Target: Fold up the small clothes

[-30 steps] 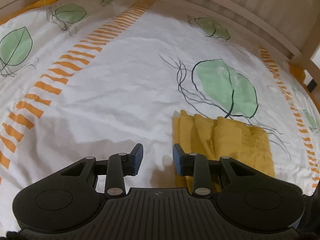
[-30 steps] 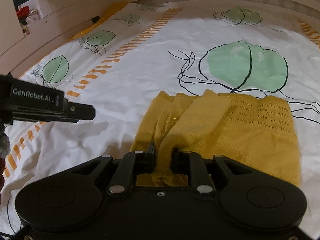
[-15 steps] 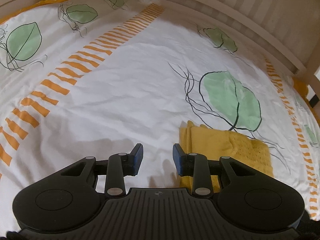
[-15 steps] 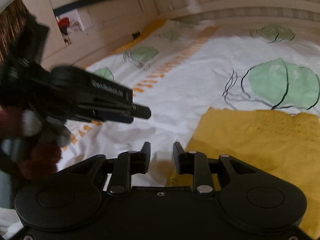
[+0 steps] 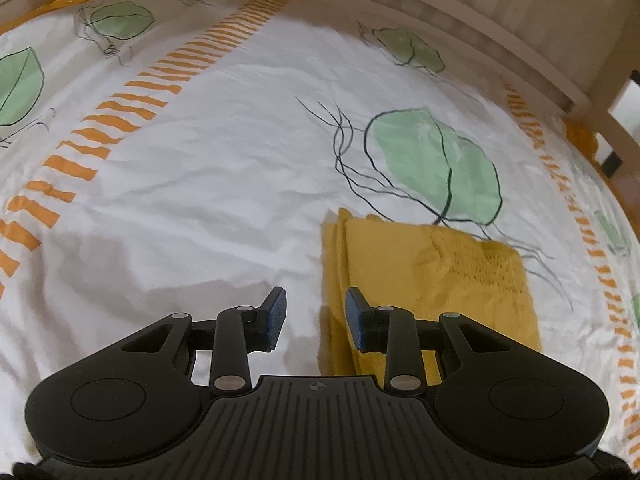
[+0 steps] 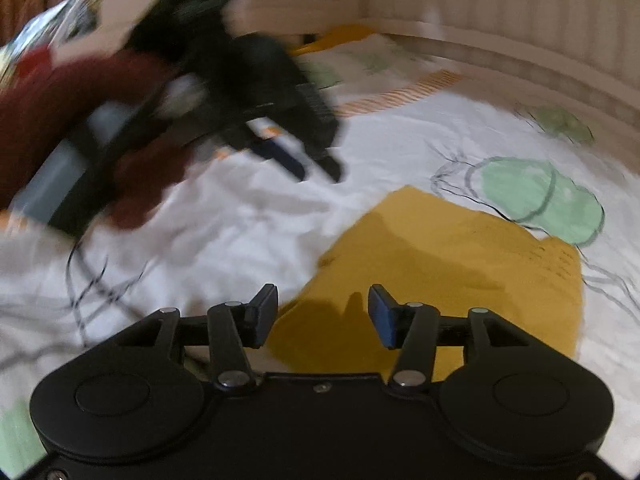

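Note:
A small yellow knitted garment (image 5: 432, 276) lies folded flat on the white bed sheet (image 5: 224, 184). In the left wrist view my left gripper (image 5: 316, 314) is open and empty, hovering above the garment's left edge. In the right wrist view the garment (image 6: 452, 264) lies just ahead, and my right gripper (image 6: 323, 311) is open and empty above its near corner. The left gripper (image 6: 316, 168) shows blurred at upper left there, held by a hand in a dark red sleeve.
The sheet has green leaf prints (image 5: 436, 160) and orange dashed stripes (image 5: 132, 108). A beige slatted bed frame (image 5: 500, 36) runs along the far side. The sheet to the left of the garment is bare.
My right gripper has let go of the yellow garment, opened wide and lifted back. The garment now lies flat. The left gripper has stayed open and shifted slightly.

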### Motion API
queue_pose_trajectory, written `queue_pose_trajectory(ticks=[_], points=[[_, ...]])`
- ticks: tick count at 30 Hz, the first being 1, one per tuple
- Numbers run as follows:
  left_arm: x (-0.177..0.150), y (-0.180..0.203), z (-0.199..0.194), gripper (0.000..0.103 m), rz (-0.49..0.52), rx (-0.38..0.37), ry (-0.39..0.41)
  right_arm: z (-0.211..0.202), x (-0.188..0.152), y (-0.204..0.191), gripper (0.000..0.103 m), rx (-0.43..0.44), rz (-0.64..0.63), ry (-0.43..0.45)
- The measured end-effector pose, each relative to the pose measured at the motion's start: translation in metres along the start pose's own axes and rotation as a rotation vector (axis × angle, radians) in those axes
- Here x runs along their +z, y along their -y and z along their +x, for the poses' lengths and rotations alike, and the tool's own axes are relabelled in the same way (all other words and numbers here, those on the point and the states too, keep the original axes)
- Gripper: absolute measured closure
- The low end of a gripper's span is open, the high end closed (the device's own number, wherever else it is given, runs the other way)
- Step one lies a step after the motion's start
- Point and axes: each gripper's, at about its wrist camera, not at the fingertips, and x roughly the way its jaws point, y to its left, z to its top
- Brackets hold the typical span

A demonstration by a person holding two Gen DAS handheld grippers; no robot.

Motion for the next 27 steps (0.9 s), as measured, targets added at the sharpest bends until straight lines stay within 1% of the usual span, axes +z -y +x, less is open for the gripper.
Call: queue_pose_trajectory(ticks=[2,5,6,7,9,10,12,13,14,15,17,18,19,20,21,23,24,25,27], points=[[-0.002,0.002,0.003,0.071,0.007,-0.007,-0.01,0.003,-0.004,-0.008,0.045,-0.013,-0.066,-0.01],[-0.003,0.004,0.006,0.071,0.015,-0.014,-0.02,0.008,-0.007,-0.013,0.047,-0.032,-0.132,-0.033],[-0.004,0.005,0.006,0.071,0.016,-0.016,-0.022,0.011,-0.008,-0.014,0.051,-0.034,-0.144,-0.04],[-0.004,0.006,0.007,0.071,0.016,-0.021,-0.024,0.012,-0.009,-0.014,0.066,-0.038,-0.155,-0.047],[-0.004,0.007,0.008,0.071,0.014,-0.032,-0.025,0.012,-0.011,-0.012,0.092,-0.036,-0.153,-0.041],[-0.005,0.007,0.008,0.071,0.016,-0.034,-0.02,0.009,-0.009,-0.007,0.093,-0.026,-0.111,-0.022],[-0.006,0.009,0.007,0.071,0.025,-0.036,0.0,-0.001,-0.006,0.004,0.093,0.011,0.015,0.028],[-0.006,0.01,0.007,0.071,0.032,-0.037,0.008,-0.004,-0.005,0.008,0.093,0.034,0.06,0.046],[-0.007,0.012,0.008,0.071,0.041,-0.04,0.018,-0.004,-0.004,0.007,0.092,0.056,0.078,0.043],[-0.008,0.015,0.009,0.071,0.049,-0.044,0.024,-0.001,-0.005,0.003,0.092,0.069,0.063,0.019],[-0.011,0.022,0.013,0.071,0.068,-0.055,0.028,0.008,-0.011,-0.008,0.091,0.059,0.003,-0.017],[-0.013,0.025,0.016,0.071,0.078,-0.062,0.028,0.012,-0.014,-0.01,0.089,0.055,-0.006,-0.03],[-0.016,0.029,0.019,0.071,0.092,-0.071,0.027,0.015,-0.016,-0.008,0.084,0.064,0.005,-0.036],[-0.019,0.032,0.024,0.071,0.107,-0.074,0.019,0.014,-0.016,-0.005,0.081,0.079,0.025,-0.034],[-0.023,0.035,0.029,0.071,0.125,-0.072,0.006,0.012,-0.016,-0.002,0.08,0.089,0.04,-0.022],[-0.03,0.04,0.04,0.071,0.169,-0.049,-0.022,0.003,-0.015,0.006,0.066,0.1,0.059,0.003],[-0.033,0.041,0.045,0.071,0.184,-0.028,-0.027,-0.002,-0.014,0.011,0.054,0.105,0.067,0.016],[-0.035,0.041,0.048,0.069,0.191,-0.008,-0.031,-0.009,-0.014,0.019,0.046,0.109,0.082,0.032],[-0.036,0.037,0.05,0.067,0.174,0.021,-0.04,-0.02,-0.015,0.036,0.044,0.104,0.121,0.05]])
